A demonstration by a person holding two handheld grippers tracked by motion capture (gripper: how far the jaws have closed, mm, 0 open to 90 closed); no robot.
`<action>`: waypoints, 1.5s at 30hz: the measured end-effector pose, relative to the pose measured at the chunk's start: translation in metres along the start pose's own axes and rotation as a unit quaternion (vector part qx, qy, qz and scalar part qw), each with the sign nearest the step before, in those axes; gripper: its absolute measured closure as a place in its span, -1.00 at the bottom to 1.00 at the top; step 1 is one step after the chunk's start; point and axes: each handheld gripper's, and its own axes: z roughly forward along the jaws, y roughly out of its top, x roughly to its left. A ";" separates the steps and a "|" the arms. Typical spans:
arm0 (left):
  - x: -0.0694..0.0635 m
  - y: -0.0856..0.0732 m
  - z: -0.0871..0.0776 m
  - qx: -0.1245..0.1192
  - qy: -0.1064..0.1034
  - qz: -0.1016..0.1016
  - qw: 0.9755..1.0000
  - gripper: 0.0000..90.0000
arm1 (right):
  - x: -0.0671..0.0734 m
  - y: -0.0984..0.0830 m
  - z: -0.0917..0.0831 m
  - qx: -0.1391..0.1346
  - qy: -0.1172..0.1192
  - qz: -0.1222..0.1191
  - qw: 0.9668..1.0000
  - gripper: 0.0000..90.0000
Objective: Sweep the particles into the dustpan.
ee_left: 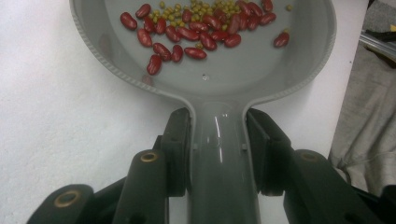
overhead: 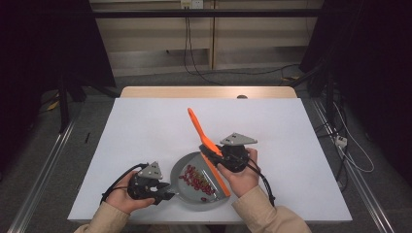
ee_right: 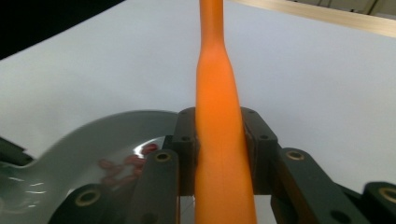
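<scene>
Both claws loaded, lower centre of frame.
Left gripper [overhead: 163, 191] clamped on grey pan [ee_left: 219, 79] handle; right gripper [overhead: 210, 154] clamped on orange brush [overhead: 201, 132] handle; beans [ee_left: 187, 35] in pan.

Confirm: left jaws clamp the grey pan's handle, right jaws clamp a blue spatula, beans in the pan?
Not quite: the spatula is orange, not blue, as the right gripper view shows. The rest holds: left gripper clamps the pan handle, beans inside.

A white table [overhead: 145, 126] is set on grey floor [overhead: 160, 80]; cables [overhead: 194, 63] are hung along a beige wall [overhead: 145, 34].
</scene>
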 end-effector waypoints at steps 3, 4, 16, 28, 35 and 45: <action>0.000 0.000 0.000 -0.001 0.001 0.000 1.000 0.40 | -0.011 -0.003 0.000 0.001 -0.010 0.007 1.000 0.58; 0.000 0.000 0.000 0.000 0.002 -0.002 1.000 0.40 | -0.014 -0.005 0.000 0.000 -0.011 0.010 1.000 0.58; 0.001 0.001 0.001 0.000 -0.002 -0.006 1.000 0.40 | -0.008 -0.028 0.011 0.004 -0.036 -0.011 0.999 0.57; 0.001 -0.002 0.001 -0.007 0.000 -0.004 1.000 0.40 | 0.016 -0.014 0.008 -0.018 0.019 -0.002 1.000 0.58; 0.002 -0.004 0.000 -0.027 -0.001 0.000 1.000 0.40 | -0.005 -0.010 -0.004 -0.034 0.008 0.010 0.999 0.58; 0.005 -0.004 -0.002 -0.036 0.015 0.000 0.999 0.40 | -0.029 -0.015 -0.013 -0.033 -0.015 0.015 0.999 0.58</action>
